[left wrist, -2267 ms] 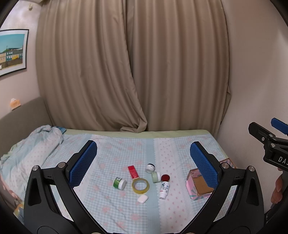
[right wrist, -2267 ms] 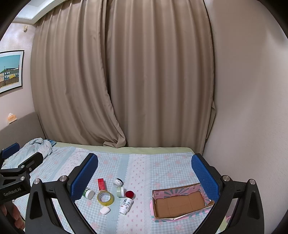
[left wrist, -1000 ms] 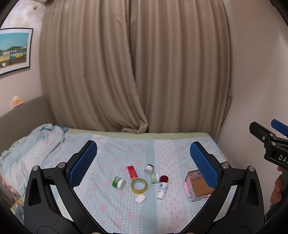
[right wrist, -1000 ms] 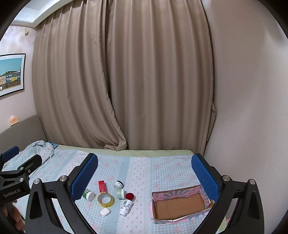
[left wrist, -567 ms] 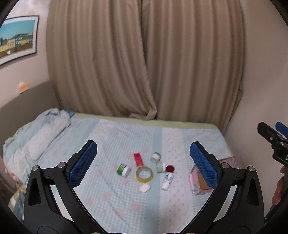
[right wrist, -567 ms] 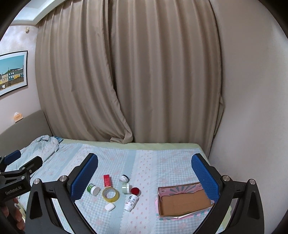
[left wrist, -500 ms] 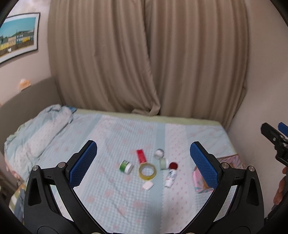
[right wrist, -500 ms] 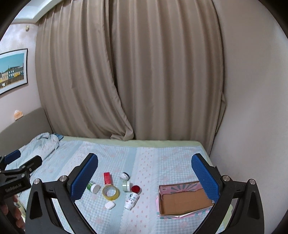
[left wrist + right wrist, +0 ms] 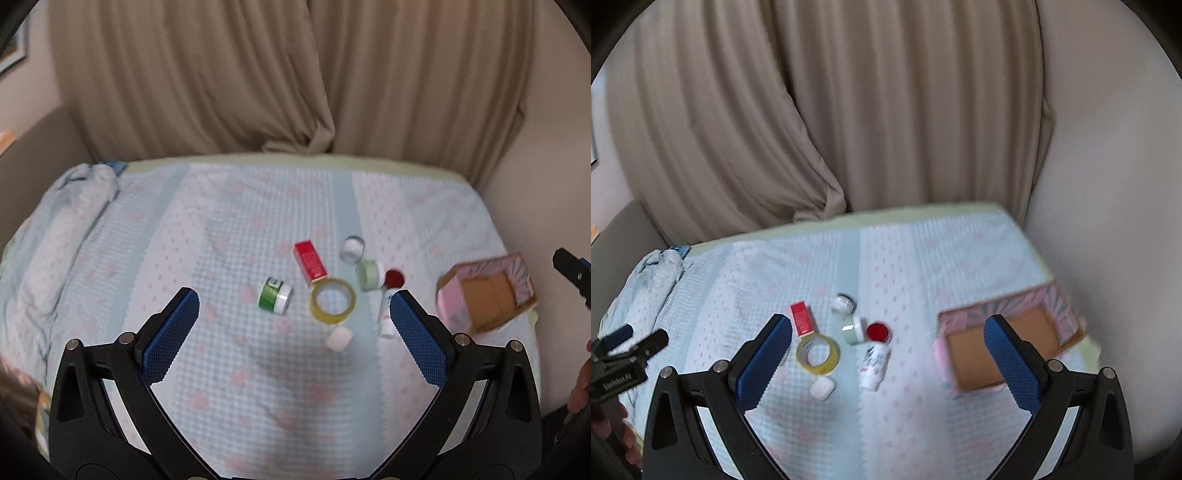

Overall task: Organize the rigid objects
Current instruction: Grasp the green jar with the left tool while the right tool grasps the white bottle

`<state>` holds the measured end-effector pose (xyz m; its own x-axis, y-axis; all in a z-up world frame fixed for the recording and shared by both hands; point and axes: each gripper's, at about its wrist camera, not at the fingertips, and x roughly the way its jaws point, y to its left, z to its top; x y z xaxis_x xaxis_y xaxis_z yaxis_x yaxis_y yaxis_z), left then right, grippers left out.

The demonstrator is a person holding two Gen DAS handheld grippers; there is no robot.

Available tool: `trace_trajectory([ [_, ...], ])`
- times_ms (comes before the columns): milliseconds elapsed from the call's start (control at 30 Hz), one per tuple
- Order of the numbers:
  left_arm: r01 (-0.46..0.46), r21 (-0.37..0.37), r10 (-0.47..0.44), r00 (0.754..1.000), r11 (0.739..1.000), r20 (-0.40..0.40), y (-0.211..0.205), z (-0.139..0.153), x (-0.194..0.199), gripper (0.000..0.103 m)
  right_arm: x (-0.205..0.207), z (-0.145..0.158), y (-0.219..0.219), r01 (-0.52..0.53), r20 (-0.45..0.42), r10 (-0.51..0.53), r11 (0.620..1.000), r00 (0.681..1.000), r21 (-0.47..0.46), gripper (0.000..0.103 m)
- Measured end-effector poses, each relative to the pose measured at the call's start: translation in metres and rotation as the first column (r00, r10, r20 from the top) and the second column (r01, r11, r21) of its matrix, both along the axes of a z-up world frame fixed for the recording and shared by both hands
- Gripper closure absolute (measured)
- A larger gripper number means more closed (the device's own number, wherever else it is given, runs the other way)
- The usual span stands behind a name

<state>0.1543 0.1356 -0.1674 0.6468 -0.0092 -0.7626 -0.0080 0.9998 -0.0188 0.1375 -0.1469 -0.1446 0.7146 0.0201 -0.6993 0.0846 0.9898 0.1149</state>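
Both cameras have tipped down and moved closer to the bed [image 9: 221,369] since a moment ago: the curtain [image 9: 258,74] takes up less of each view, the picture on the wall has almost slipped out, and the cluster of small things now sits larger and higher between the fingers. Both views are a little blurred.

The left gripper [image 9: 293,332] is spread wide, holding nothing and touching nothing. The right gripper [image 9: 886,356] is just as wide apart and empty, above the bedspread.

The things lie in a loose group mid-bed: a green jar [image 9: 275,296] on its side, a red box [image 9: 309,263], a tape roll [image 9: 333,301] just in front of the box, a white case [image 9: 339,339] nearer still, a clear-lidded jar [image 9: 352,248], a pale green jar [image 9: 368,274], a red cap [image 9: 394,278], and a white bottle [image 9: 874,363] lying down. The open box [image 9: 1008,350], with pink walls and a brown floor, sits apart at the right edge of the bed. A rumpled blanket [image 9: 74,206] lies far left.
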Motion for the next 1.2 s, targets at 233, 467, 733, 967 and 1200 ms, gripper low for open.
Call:
trace_trajectory([
  [233, 0.09, 0.013, -0.087, 0.987, 0.996, -0.138, 0.034, -0.073, 0.073, 0.001, 0.049, -0.062, 0.036, 0.083, -0.16, -0.073, 0.995, 0.984, 0.058, 0.0],
  [467, 0.136, 0.009, -0.128, 0.952, 0.991, -0.278, 0.04, -0.151, 0.13, 0.001, 0.102, -0.133, 0.052, 0.128, -0.325, -0.098, 0.989, 0.941, 0.07, 0.0],
  [733, 0.167, 0.021, -0.141, 0.885, 0.986, -0.443, 0.029, -0.242, 0.177, 0.004, 0.158, -0.23, 0.047, 0.16, -0.515, -0.103, 0.985, 0.851, 0.067, 0.0],
  [967, 0.176, 0.043, -0.128, 0.842, 0.983, -0.524, 0.021, -0.297, 0.201, 0.005, 0.193, -0.308, 0.038, 0.206, -0.663, -0.112, 0.976, 0.741, 0.066, 0.006],
  [1200, 0.208, 0.048, -0.14, 0.793, 0.977, -0.593, 0.015, -0.33, 0.214, 0.031, 0.208, -0.355, 0.036, 0.214, -0.742, -0.102, 0.975, 0.663, 0.057, 0.02],
])
